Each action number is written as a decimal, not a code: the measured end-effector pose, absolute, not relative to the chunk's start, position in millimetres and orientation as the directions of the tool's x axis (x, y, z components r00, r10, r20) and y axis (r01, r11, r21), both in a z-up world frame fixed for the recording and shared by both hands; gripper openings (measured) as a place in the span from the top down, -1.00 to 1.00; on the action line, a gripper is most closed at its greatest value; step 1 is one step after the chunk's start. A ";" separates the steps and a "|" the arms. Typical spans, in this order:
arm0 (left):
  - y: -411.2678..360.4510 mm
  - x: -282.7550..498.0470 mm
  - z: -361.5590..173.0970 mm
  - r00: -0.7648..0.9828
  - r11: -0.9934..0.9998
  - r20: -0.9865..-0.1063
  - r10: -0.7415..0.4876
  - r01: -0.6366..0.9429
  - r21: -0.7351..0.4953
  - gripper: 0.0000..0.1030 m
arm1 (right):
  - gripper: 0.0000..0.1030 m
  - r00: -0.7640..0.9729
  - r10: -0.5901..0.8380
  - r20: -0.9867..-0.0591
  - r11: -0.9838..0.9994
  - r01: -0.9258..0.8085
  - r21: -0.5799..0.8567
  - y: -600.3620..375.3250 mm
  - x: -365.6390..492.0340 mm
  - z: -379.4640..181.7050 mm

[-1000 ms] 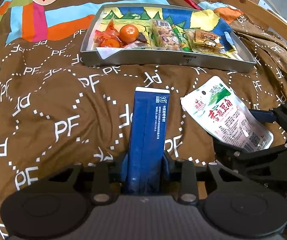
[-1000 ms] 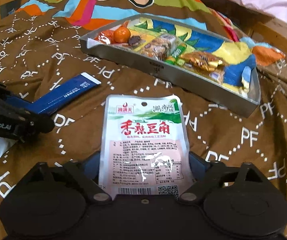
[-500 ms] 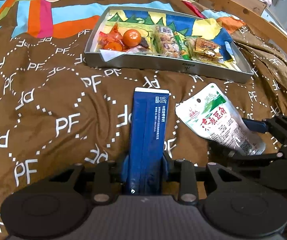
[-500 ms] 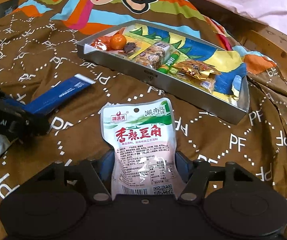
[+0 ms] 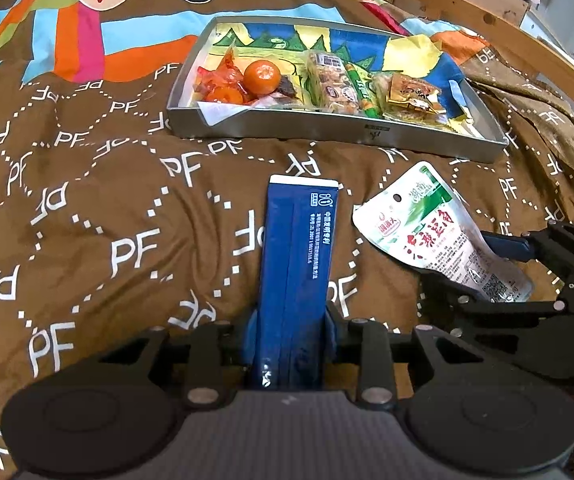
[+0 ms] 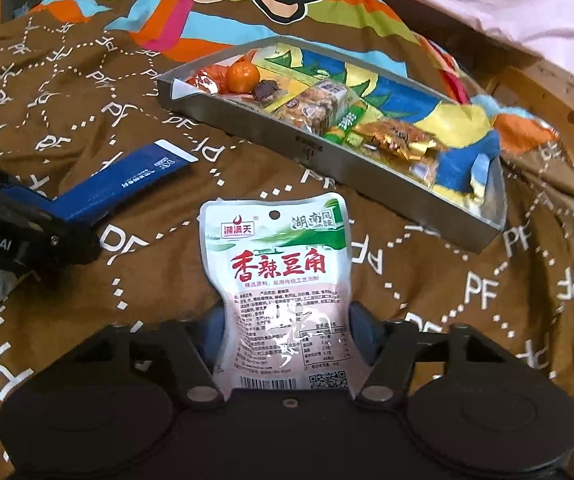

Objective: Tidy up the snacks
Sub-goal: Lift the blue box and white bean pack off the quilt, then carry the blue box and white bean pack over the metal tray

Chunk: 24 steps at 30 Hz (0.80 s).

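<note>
Snacks sit in two places: some inside a grey metal tray (image 5: 339, 130) toward the far side of the bed, two more nearer, each between a gripper's fingers. Going left to right inside the tray, there are orange wrapped candies (image 5: 219, 85), a small orange (image 5: 262, 77), a clear pack of nut bars (image 5: 332, 87), a green stick (image 5: 361, 89) and a gold-wrapped packet (image 5: 413, 98), all bunched along its near wall on a colourful printed lining. The tray rests on a brown quilt (image 5: 99, 208) printed with white letters. Nearer, the left gripper (image 5: 290, 330) has its fingers closed tight on the lower end of a long blue packet (image 5: 297, 256), which points toward the tray. Just right of it, the right gripper (image 6: 287, 330) holds a white and green pouch with red characters (image 6: 277, 280); its fingers have just been closing and now pinch the pouch's lower sides, which bow inward. The pouch's top stops short of the tray's near wall.
</note>
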<state>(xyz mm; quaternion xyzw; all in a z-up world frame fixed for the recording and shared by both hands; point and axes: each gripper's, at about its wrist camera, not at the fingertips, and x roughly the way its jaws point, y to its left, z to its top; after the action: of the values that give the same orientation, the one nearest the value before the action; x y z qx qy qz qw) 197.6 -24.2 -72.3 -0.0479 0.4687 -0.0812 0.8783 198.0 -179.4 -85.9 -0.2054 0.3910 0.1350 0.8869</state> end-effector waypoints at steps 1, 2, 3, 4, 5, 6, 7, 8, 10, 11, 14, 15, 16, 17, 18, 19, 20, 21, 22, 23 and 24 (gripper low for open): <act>-23.8 197.2 -71.6 0.550 0.982 -0.814 -0.187 0.096 -0.161 0.32 | -0.12 0.662 0.070 -0.746 0.872 -0.403 -0.276 -178.0 196.5 -85.3; -22.9 196.9 -71.0 0.553 0.982 -0.812 -0.187 0.094 -0.163 0.32 | -0.11 0.672 0.057 -0.739 0.859 -0.410 -0.306 -175.5 194.2 -85.3; -22.4 196.4 -69.9 0.558 0.982 -0.809 -0.188 0.092 -0.164 0.32 | -0.10 0.685 0.040 -0.728 0.839 -0.418 -0.348 -172.3 191.0 -86.0; -21.5 196.3 -68.8 0.562 0.982 -0.805 -0.189 0.091 -0.166 0.32 | -0.08 0.696 0.027 -0.718 0.820 -0.426 -0.383 -169.6 188.0 -86.9; -20.8 196.3 -67.7 0.567 0.981 -0.801 -0.190 0.090 -0.169 0.32 | -0.07 0.705 0.015 -0.709 0.803 -0.431 -0.411 -167.8 185.2 -87.4; -20.4 196.1 -66.4 0.572 0.981 -0.797 -0.192 0.089 -0.172 0.32 | -0.06 0.714 0.005 -0.700 0.792 -0.430 -0.433 -166.7 183.1 -87.5; -20.4 196.0 -65.2 0.578 0.980 -0.793 -0.194 0.088 -0.176 0.32 | -0.06 0.723 -0.004 -0.691 0.783 -0.427 -0.452 -165.8 181.7 -87.0; -20.4 196.0 -64.1 0.583 0.980 -0.788 -0.196 0.087 -0.180 0.33 | -0.06 0.737 -0.013 -0.676 0.772 -0.422 -0.475 -165.5 179.9 -86.4; -19.8 195.4 -62.3 0.593 0.979 -0.780 -0.200 0.086 -0.186 0.32 | -0.06 0.758 -0.018 -0.652 0.763 -0.410 -0.499 -165.9 178.6 -83.8; -19.6 195.0 -61.7 0.598 0.979 -0.776 -0.201 0.086 -0.187 0.32 | -0.06 0.762 -0.014 -0.648 0.770 -0.405 -0.493 -167.0 178.7 -81.8; -19.3 195.8 -61.0 0.606 0.978 -0.770 -0.200 0.083 -0.190 0.32 | -0.06 0.770 -0.014 -0.637 0.775 -0.394 -0.494 -168.0 179.5 -80.6; -18.7 195.7 -61.0 0.610 0.978 -0.766 -0.203 0.080 -0.195 0.32 | -0.06 0.773 -0.015 -0.635 0.773 -0.393 -0.497 -168.0 179.0 -81.3; -17.9 195.9 -60.8 0.613 0.976 -0.763 -0.206 0.078 -0.201 0.32 | -0.06 0.774 -0.016 -0.633 0.773 -0.393 -0.499 -167.9 179.2 -81.9; -17.4 195.8 -60.3 0.616 0.976 -0.760 -0.208 0.075 -0.206 0.32 | -0.06 0.774 -0.016 -0.632 0.772 -0.392 -0.500 -168.0 179.4 -82.1; -16.9 195.9 -60.0 0.619 0.975 -0.757 -0.208 0.073 -0.208 0.32 | -0.06 0.777 -0.016 -0.629 0.772 -0.390 -0.501 -167.9 178.7 -82.0; -16.3 195.9 -59.5 0.624 0.975 -0.753 -0.208 0.070 -0.211 0.32 | -0.06 0.781 -0.016 -0.625 0.773 -0.387 -0.503 -168.0 178.7 -81.8; -15.6 195.9 -59.0 0.630 0.974 -0.748 -0.210 0.068 -0.216 0.32 | -0.06 0.785 -0.017 -0.620 0.773 -0.383 -0.506 -167.5 179.0 -81.6; -14.5 195.8 -58.7 0.633 0.973 -0.744 -0.212 0.067 -0.221 0.32 | -0.06 0.789 -0.018 -0.614 0.773 -0.379 -0.509 -167.4 179.1 -81.2; -13.3 195.8 -58.2 0.639 0.972 -0.739 -0.214 0.063 -0.227 0.32 | -0.06 0.794 -0.019 -0.608 0.774 -0.373 -0.511 -167.5 179.4 -81.0; -12.0 195.4 -57.6 0.645 0.971 -0.733 -0.214 0.059 -0.232 0.32 | -0.06 0.798 -0.020 -0.602 0.775 -0.368 -0.514 -167.2 179.7 -80.7; -10.8 195.6 -56.7 0.650 0.970 -0.729 -0.214 0.055 -0.237 0.32 | -0.06 0.803 -0.022 -0.596 0.776 -0.362 -0.517 -167.3 180.6 -80.4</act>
<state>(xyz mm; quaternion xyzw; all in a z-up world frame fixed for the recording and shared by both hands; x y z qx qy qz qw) 195.6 -10.8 -56.7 -0.0971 0.4115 -0.0745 0.9032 180.6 -167.3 -80.4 -0.3210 0.2990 0.0953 0.8935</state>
